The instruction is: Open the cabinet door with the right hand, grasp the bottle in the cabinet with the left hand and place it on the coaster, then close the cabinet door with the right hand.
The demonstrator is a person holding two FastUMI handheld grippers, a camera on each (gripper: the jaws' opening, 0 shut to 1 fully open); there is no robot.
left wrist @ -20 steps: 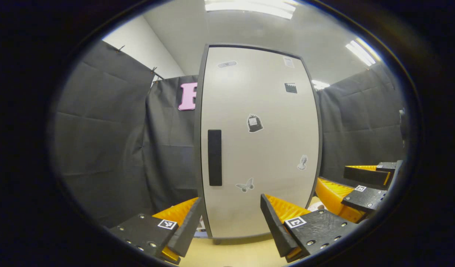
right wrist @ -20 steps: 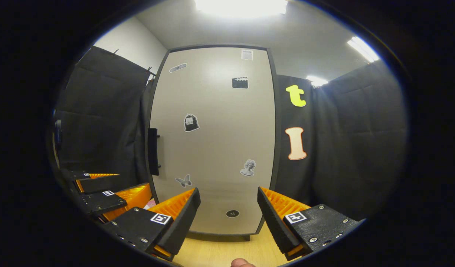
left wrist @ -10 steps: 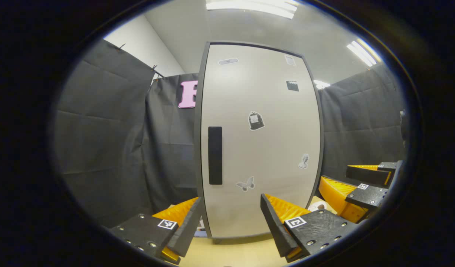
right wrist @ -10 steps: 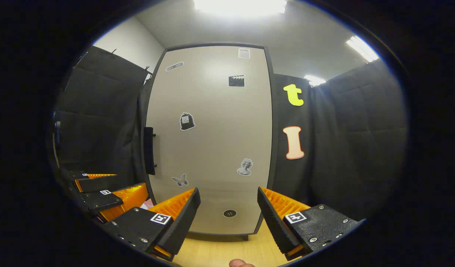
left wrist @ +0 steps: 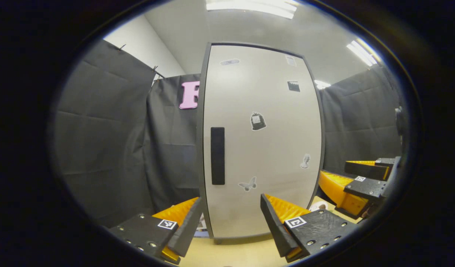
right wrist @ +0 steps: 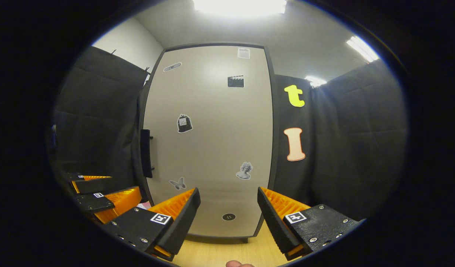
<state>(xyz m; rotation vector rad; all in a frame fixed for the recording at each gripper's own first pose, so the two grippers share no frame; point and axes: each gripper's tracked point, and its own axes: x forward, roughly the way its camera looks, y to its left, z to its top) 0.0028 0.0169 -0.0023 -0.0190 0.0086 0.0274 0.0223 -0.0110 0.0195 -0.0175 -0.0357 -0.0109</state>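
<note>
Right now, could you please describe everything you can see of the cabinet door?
The cabinet door is a tall, pale grey panel with a dark edge, standing upright and shut. A dark vertical handle sits near its left edge. Small stickers dot the face, among them a butterfly. Nothing touches it.

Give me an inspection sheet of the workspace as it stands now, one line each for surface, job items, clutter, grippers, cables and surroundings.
Surface: light wooden tabletop under the cabinet.
Job's things: cabinet door shut, standing upright; dark vertical handle near its left edge; bottle and coaster cannot be made out.
Clutter: small stickers on the door, among them a butterfly; a small pale object on the table at the door's lower right, too small to identify.
Grippers: left gripper open, holding nothing, facing the door; right gripper open, holding nothing, apart from the handle.
Cables: nothing seen.
Surroundings: black cloth walls, ceiling lights.
</note>
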